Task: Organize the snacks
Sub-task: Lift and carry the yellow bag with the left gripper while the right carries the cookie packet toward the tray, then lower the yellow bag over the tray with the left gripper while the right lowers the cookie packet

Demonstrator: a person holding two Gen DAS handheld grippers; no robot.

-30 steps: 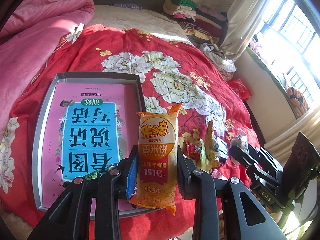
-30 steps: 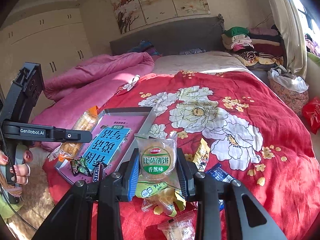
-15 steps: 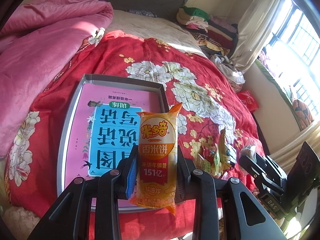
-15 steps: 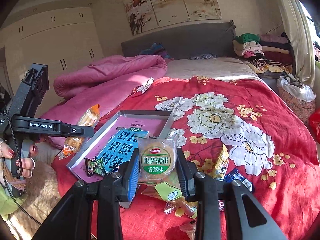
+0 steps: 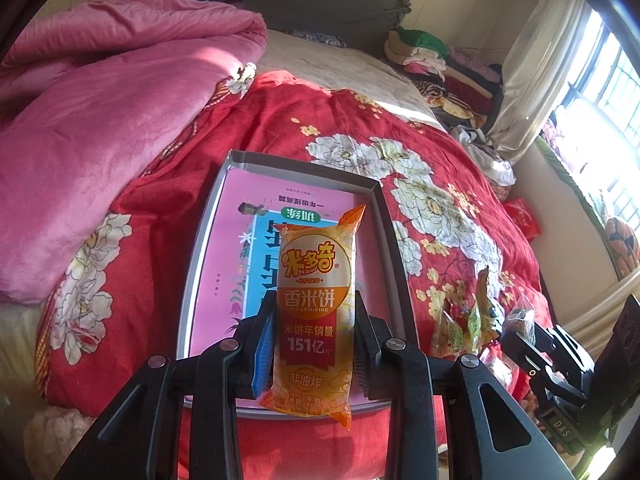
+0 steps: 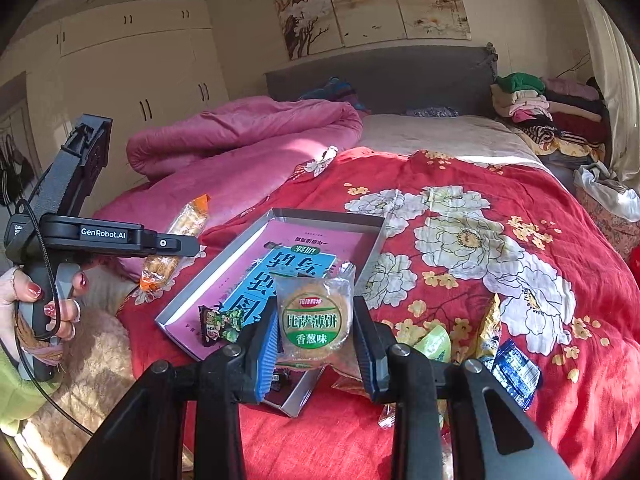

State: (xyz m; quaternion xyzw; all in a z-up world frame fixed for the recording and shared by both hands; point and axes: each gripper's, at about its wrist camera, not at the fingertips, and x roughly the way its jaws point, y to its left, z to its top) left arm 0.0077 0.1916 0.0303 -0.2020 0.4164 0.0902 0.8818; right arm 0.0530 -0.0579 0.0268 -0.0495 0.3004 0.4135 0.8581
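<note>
My left gripper (image 5: pixel 315 336) is shut on a yellow rice cracker pack (image 5: pixel 316 312), held upright above the near end of a grey tray (image 5: pixel 200 256) lined with a pink and blue booklet. It also shows in the right wrist view (image 6: pixel 176 248), left of the tray (image 6: pixel 372 240). My right gripper (image 6: pixel 315 336) is shut on a clear-wrapped round cracker pack with a green label (image 6: pixel 314 320), over the tray's near corner. A dark green snack packet (image 6: pixel 222 322) lies in the tray.
Several loose snack packets (image 6: pixel 472 344) lie on the red floral bedspread (image 6: pixel 480 240) right of the tray; they also show in the left wrist view (image 5: pixel 468 320). A pink duvet (image 5: pixel 100 100) is heaped to the left. Folded clothes (image 6: pixel 552 112) are stacked by the headboard.
Both grippers moved left with their packs still held. The tray shifted toward the middle of both views and the rice cracker pack now sits over it.
</note>
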